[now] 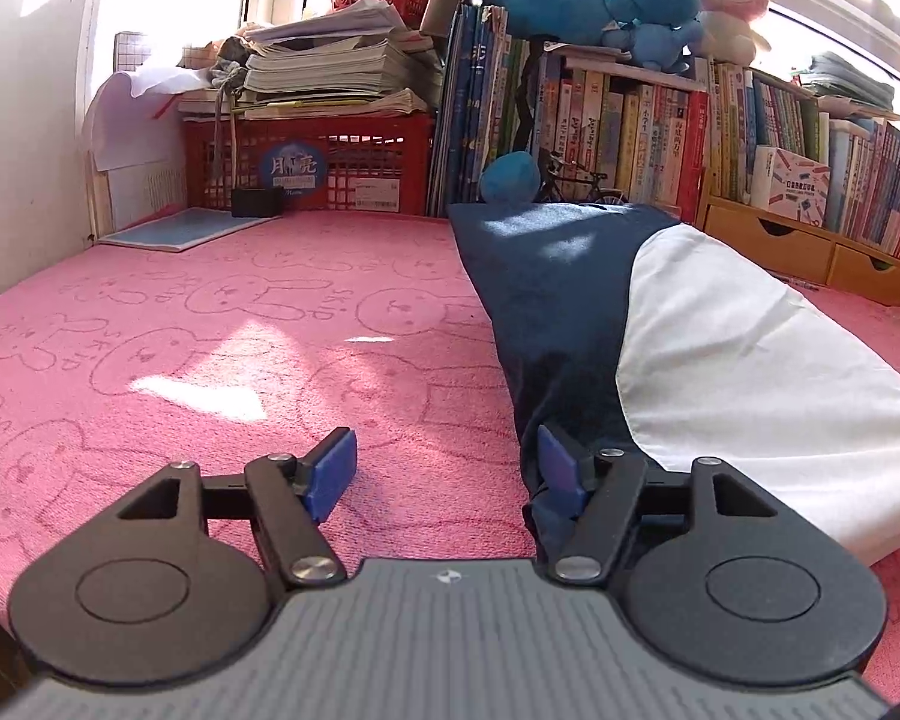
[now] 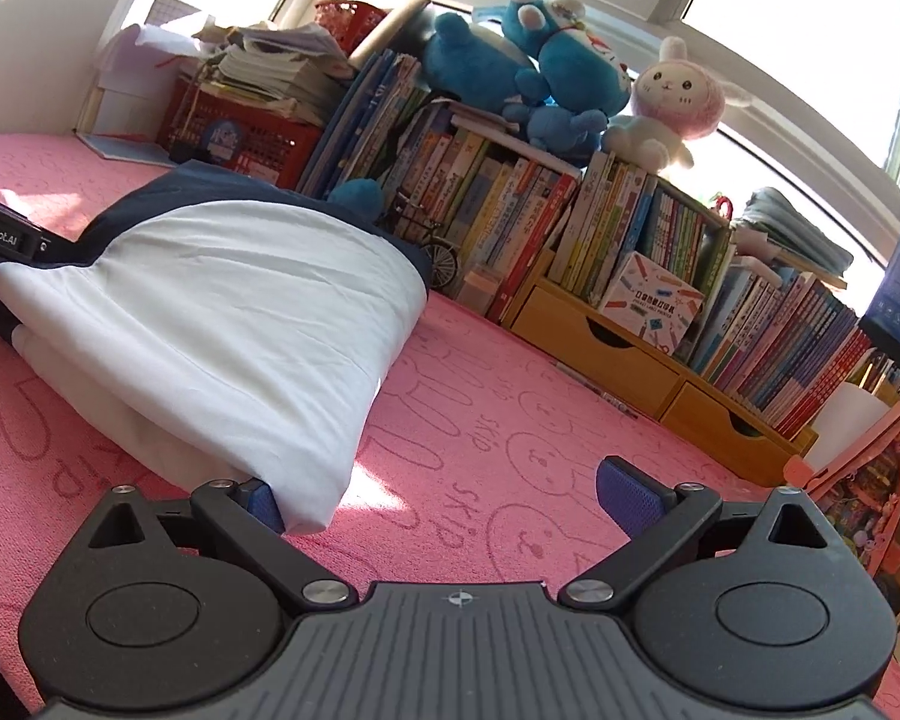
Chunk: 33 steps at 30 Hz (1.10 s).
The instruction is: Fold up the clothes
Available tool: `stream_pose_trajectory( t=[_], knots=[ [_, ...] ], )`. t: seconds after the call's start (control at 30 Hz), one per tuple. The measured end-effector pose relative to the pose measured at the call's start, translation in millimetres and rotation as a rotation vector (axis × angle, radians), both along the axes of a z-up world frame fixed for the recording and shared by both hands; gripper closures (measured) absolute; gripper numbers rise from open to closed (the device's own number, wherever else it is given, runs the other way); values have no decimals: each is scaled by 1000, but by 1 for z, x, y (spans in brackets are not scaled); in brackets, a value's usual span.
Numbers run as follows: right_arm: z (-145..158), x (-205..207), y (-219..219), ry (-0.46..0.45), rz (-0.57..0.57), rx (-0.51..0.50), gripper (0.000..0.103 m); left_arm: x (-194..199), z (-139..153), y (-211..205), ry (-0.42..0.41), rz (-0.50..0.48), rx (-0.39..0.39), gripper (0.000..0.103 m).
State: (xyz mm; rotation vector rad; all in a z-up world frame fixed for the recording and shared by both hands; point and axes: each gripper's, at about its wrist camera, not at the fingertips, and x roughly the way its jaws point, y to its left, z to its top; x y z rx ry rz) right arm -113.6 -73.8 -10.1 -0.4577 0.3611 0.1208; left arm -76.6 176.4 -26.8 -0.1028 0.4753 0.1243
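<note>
Through the left wrist camera I see my left gripper (image 1: pixel 447 468) low over the pink bunny-print blanket (image 1: pixel 210 360), jaws standing apart with nothing pinched between the pads. The right-hand finger (image 1: pixel 561 471) sits against the near navy edge of the garment (image 1: pixel 570 312) — touching, not clamping. The garment, navy with a white panel, lies folded lengthwise and runs away from me toward the bookshelf (image 1: pixel 660 132).

Through the right wrist camera my right gripper (image 2: pixel 450 498) is also spread wide and holding nothing. Its left finger (image 2: pixel 264 504) rests just beside the white corner of the garment (image 2: pixel 240 312), which shows a doubled, puffy fold. At the far left edge of this view a bit of the other tool (image 2: pixel 6 237) lies against the cloth.

I judge a fold has just been laid down and both tools are letting go — the bundle looks part-folded, not finished. Next I'd need to take the near end with both tools and carry it over toward the far end, keeping the layers aligned so the slack white panel doesn't slide.
</note>
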Motion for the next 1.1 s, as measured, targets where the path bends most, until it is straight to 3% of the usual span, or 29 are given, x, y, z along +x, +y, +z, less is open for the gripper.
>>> stream_pose_trajectory(
  t=[0.03, 0.13, 0.2, 0.33, 0.43, 0.57, 0.63, 0.67, 0.7, 0.73, 0.83, 0.97, 1.03, 1.07, 1.1],
  knots=[
    [3, 3, -4, 37, -5, 53, 4, 0, 0, 0, 0, 5, 0, 36],
    [11, 20, -20, 178, -3, 376, 8, 0, 0, -3, 5, 30, 15, 37],
    [7, 28, -14, 245, 19, 415, 18, 0, 0, -3, 10, 41, 21, 37],
    [0, 18, -15, 181, -10, 249, 16, 0, 0, -3, 12, 39, 34, 37],
    [0, 15, -46, 213, -6, 352, 16, 0, -1, -5, 12, 16, 46, 35],
    [-1, 13, -48, 197, -37, 404, 18, -1, -1, -8, 16, 11, 68, 34],
    [0, 14, -45, 216, -19, 438, 38, -1, -2, -7, 18, 9, 59, 34],
    [2, 13, -45, 230, -3, 452, 61, -1, -2, -6, 19, 6, 53, 33],
    [3, 13, -45, 243, 12, 467, 75, -2, -1, -6, 22, 2, 48, 32],
    [7, 11, -44, 244, 21, 463, 77, -3, -1, -7, 24, 0, 43, 32],
    [21, -1, -51, 170, -21, 385, 78, -11, -1, -15, 37, -7, 60, 34],
    [33, 10, -112, 115, -284, 287, 76, -21, 0, -22, 39, -11, 59, 36],
    [40, 11, -140, 119, -372, 308, 74, -23, 2, -15, 35, -12, 7, 36],
    [44, 5, -150, 130, -356, 352, 72, -23, 4, -11, 33, -12, -23, 36],
    [47, -2, -152, 129, -312, 389, 63, -24, 7, -6, 26, -14, -57, 37]
  ],
)
